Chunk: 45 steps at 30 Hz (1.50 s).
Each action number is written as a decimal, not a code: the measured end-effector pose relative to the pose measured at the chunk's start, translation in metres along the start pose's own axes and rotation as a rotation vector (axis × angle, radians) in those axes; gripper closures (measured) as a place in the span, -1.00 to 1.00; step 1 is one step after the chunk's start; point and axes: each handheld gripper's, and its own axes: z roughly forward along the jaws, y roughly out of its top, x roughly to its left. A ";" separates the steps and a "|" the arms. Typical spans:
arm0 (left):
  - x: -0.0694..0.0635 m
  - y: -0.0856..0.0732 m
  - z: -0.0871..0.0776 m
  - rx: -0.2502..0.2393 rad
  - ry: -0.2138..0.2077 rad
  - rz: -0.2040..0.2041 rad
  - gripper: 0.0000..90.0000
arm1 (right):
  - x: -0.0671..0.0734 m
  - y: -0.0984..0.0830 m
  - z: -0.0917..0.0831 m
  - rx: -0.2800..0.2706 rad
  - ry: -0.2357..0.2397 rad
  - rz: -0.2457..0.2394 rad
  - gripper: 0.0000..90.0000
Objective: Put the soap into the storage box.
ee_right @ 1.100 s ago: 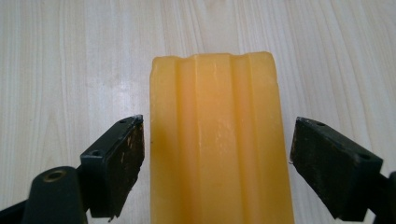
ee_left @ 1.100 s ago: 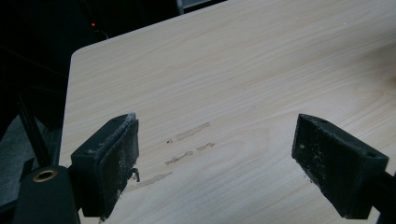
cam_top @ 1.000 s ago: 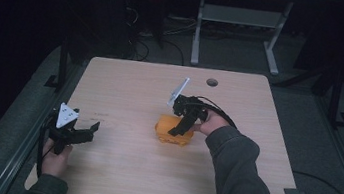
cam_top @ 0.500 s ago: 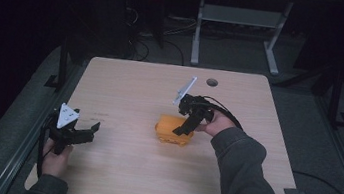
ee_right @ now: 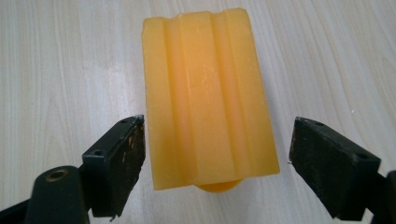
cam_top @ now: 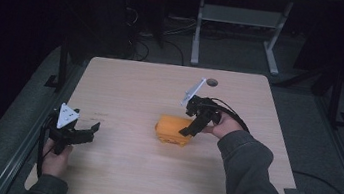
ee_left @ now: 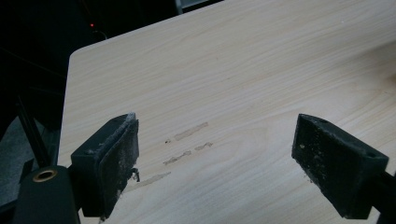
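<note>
The right gripper (cam_top: pixel 189 127) hangs over the orange ribbed block (cam_top: pixel 172 129), its jaws spread wide on either side of the block's near end and touching neither face. The block (ee_right: pixel 205 93) lies flat near the middle of the wooden table (cam_top: pixel 135 92). Well apart from the block, toward the table's left edge, the left gripper (cam_top: pixel 85 133) is likewise spread wide above bare wood with faint scuff marks (ee_left: pixel 187 144).

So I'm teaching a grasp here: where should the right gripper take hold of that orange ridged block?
Probably across the two long flat sides of the orange block, from above. It lies flat on the table, ridges running lengthwise. The right gripper already straddles its near end, jaws open on either side, so closing there should clamp flat faces.
</note>
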 end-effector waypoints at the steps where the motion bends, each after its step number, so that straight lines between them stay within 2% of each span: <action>1: 0.000 0.000 0.000 0.000 0.000 0.000 -0.69 | 0.000 0.000 0.000 0.002 0.001 0.005 -0.60; 45: -0.002 0.000 0.001 0.001 -0.007 0.005 -0.69 | 0.001 -0.027 -0.026 -0.037 -0.035 0.059 -0.60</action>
